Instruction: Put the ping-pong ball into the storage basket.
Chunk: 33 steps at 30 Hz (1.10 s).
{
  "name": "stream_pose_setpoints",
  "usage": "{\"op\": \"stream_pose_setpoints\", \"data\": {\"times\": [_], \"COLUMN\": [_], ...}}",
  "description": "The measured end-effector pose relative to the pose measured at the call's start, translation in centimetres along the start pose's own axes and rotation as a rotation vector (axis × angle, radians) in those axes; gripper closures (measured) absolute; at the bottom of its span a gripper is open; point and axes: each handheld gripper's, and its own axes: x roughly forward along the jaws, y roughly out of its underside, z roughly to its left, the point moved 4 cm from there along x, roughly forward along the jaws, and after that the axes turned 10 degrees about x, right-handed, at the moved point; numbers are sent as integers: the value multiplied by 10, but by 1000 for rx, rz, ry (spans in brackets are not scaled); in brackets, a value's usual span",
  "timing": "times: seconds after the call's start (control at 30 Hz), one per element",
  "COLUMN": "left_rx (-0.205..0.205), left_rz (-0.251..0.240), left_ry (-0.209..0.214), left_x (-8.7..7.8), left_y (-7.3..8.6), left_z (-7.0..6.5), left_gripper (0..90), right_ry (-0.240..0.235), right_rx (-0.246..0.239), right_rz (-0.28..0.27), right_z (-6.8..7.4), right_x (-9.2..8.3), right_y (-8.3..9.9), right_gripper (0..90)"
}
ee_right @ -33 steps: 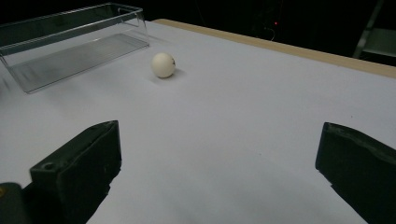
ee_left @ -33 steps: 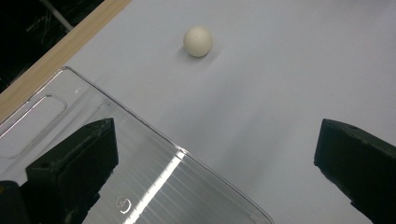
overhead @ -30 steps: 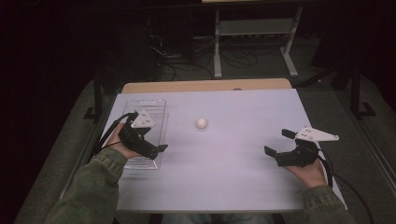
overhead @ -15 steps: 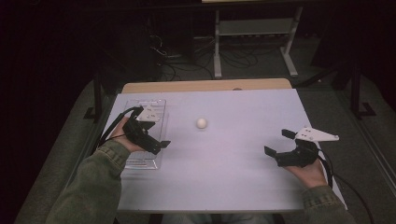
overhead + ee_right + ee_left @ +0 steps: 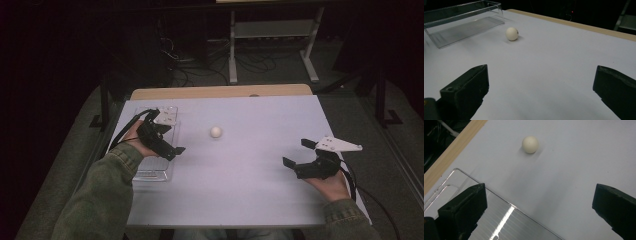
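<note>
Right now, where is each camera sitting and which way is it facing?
High view: above the person's side, facing forward and down; forearms, left gripper, right gripper.
Left gripper view: over the clear plastic tray, facing the small white ball; its own black jaws apart.
Right gripper view: low over the white table, facing the ball; jaws apart.
All three share ball and tray.
</note>
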Motion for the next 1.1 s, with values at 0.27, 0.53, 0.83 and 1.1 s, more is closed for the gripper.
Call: {"op": "stream_pose_setpoints", "data": {"times": [0.27,0.53,0.83,1.1], "left_rx": [16,25,12,17], "left_rz": [15,36,60,80], "left_ry": [16,26,33,39], "left_x": [8,14,21,29], "left_y": [-7,-10,-11,-11], "left_z": [3,5,13,15], "left_gripper": [0,0,0,0], "right_ry": [-3,-5,-8,-10], "right_rx": [-2,-2,-5,-7], "right_rz": [0,6,11,12], "right_z": [0,0,1,1], "right_x": [0,1,2,2], "right_y": [0,1,1,1], "right_gripper": [0,0,0,0]}}
